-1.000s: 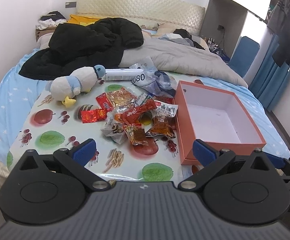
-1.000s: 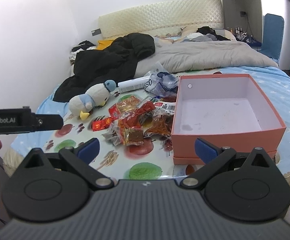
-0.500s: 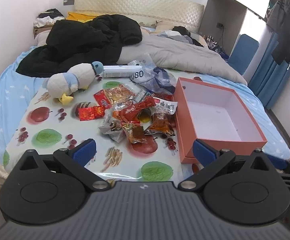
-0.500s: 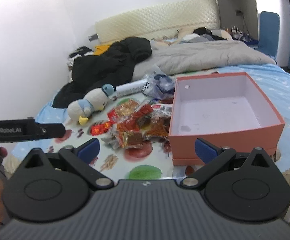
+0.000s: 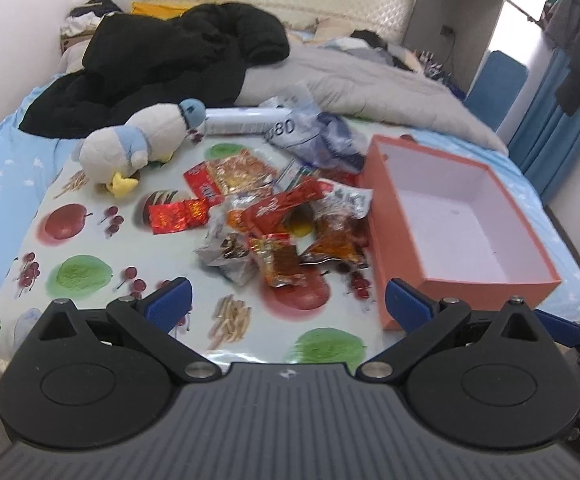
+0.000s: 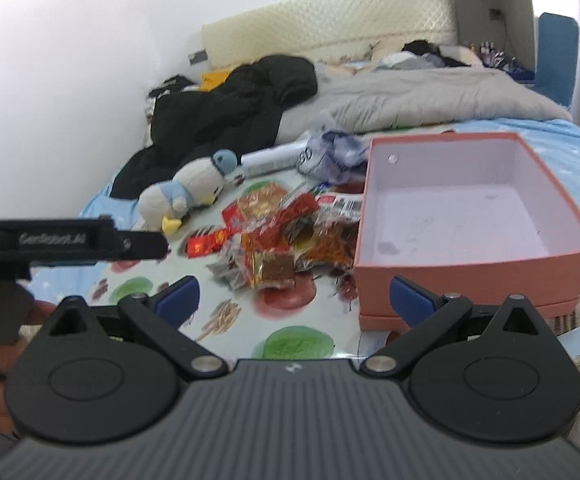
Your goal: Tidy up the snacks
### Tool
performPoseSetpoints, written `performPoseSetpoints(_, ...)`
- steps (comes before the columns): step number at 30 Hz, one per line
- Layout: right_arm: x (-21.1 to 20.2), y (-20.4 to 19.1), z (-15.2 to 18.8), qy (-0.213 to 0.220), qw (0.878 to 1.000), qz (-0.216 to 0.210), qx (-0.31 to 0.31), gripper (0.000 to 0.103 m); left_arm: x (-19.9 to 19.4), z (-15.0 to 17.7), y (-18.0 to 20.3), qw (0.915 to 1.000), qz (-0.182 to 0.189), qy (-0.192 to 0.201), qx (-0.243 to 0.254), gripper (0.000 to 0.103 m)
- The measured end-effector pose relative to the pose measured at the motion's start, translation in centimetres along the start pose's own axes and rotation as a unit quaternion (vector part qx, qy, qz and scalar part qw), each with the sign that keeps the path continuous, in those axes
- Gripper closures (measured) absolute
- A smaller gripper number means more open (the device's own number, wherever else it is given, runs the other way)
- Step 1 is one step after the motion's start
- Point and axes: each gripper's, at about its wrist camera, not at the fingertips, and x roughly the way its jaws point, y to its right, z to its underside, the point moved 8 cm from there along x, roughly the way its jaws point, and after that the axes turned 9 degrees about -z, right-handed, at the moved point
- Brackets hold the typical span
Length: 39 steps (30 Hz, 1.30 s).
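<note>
A pile of snack packets (image 5: 278,220) in red, orange and silver wrappers lies in the middle of a fruit-print table (image 5: 82,240); it also shows in the right wrist view (image 6: 282,244). An empty orange box (image 5: 462,220) with a white inside stands right of the pile, also in the right wrist view (image 6: 470,216). My left gripper (image 5: 286,306) is open and empty, above the table's near edge, short of the pile. My right gripper (image 6: 294,300) is open and empty, in front of the pile and the box.
A plush penguin (image 5: 142,144), a white tube (image 5: 246,118) and a crumpled plastic bag (image 5: 314,132) lie at the table's far side. A bed with a black coat (image 5: 162,64) and grey quilt (image 5: 370,80) lies behind. The left gripper's body (image 6: 70,240) shows in the right wrist view.
Both grippers have moved forward and closer to the table, so the snacks and box look larger. Both stay open. Nothing on the table has moved.
</note>
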Motion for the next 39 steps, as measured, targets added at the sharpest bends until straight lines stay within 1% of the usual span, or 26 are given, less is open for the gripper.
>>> performPoseSetpoints(2,0.9,0.0,0.4,-0.009,1.000,-0.003,-0.006,0.002,1.3,-0.1,-0.6,1.0000,-0.006,-0.003,-0.003,0.000)
performPoseSetpoints(4,1.9,-0.2,0.6,-0.020,1.000,-0.017,-0.010,0.006,2.3,-0.3,-1.6,0.9998,-0.014,0.003,-0.016,0.000)
performPoseSetpoints(7,3.5,-0.6,0.8,-0.033,0.999,-0.025,-0.013,0.006,4.1,-0.5,-2.6,0.9996,-0.011,0.001,-0.025,0.000)
performPoseSetpoints(11,5.6,-1.3,0.6,-0.045,0.998,-0.039,-0.025,0.009,6.8,-0.6,-3.7,0.9988,-0.003,-0.014,-0.047,0.001)
performPoseSetpoints(12,6.2,-1.5,0.6,-0.048,0.998,-0.042,-0.026,0.013,7.3,-0.5,-3.9,0.9984,0.002,-0.016,-0.053,0.001)
performPoseSetpoints(13,6.8,-1.6,0.6,-0.053,0.997,-0.045,-0.029,0.019,8.1,-0.5,-4.1,0.9979,0.007,-0.021,-0.060,0.001)
performPoseSetpoints(14,7.5,-1.7,0.7,-0.059,0.997,-0.046,-0.035,0.023,8.8,-0.4,-4.3,0.9973,0.013,-0.026,-0.067,0.001)
performPoseSetpoints(15,8.3,-1.8,0.8,-0.067,0.996,-0.044,-0.045,0.029,9.6,-0.3,-4.5,0.9965,0.020,-0.029,-0.076,0.002)
performPoseSetpoints(16,8.9,-1.8,0.9,-0.072,0.995,-0.044,-0.053,0.030,10.4,-0.2,-4.7,0.9957,0.024,-0.032,-0.083,0.004)
performPoseSetpoints(18,10.5,-2.0,1.0,-0.079,0.993,-0.048,-0.072,0.030,12.1,0.1,-5.3,0.9942,0.026,-0.039,-0.096,0.006)
performPoseSetpoints(20,12.2,-2.3,1.2,-0.085,0.990,-0.044,-0.102,0.030,13.9,0.4,-6.1,0.9917,0.029,-0.051,-0.115,0.009)
performPoseSetpoints(23,14.9,-2.4,1.9,-0.104,0.982,-0.032,-0.152,0.031,16.7,1.0,-7.2,0.9865,0.037,-0.072,-0.142,0.010)
performPoseSetpoints(24,15.8,-2.4,2.3,-0.114,0.979,-0.028,-0.168,0.030,17.6,1.2,-7.6,0.9857,0.032,-0.081,-0.145,0.011)
performPoseSetpoints(27,18.6,-2.0,3.5,-0.139,0.967,-0.011,-0.212,0.031,19.8,1.5,-8.5,0.9853,0.012,-0.090,-0.145,0.012)
performPoseSetpoints(29,20.3,-1.7,4.1,-0.147,0.963,-0.004,-0.226,0.031,21.1,1.7,-8.8,0.9834,0.018,-0.101,-0.150,0.012)
performPoseSetpoints(30,21.0,-1.7,4.3,-0.152,0.960,0.000,-0.234,0.031,21.9,1.8,-8.9,0.9832,0.020,-0.108,-0.146,0.013)
performPoseSetpoints(32,22.1,-1.8,4.5,-0.157,0.955,-0.002,-0.250,0.031,23.0,2.0,-8.7,0.9857,0.013,-0.116,-0.122,0.017)
performPoseSetpoints(35,23.7,-2.0,4.9,-0.167,0.948,-0.013,-0.272,0.032,24.5,2.4,-8.2,0.9858,0.026,-0.131,-0.102,0.020)
performPoseSetpoints(37,24.7,-2.3,5.1,-0.173,0.943,-0.018,-0.283,0.038,25.0,2.4,-8.0,0.9858,0.037,-0.134,-0.095,0.021)
performPoseSetpoints(39,25.5,-2.6,5.2,-0.169,0.938,-0.014,-0.303,0.042,25.5,2.3,-7.7,0.9861,0.051,-0.133,-0.086,0.021)
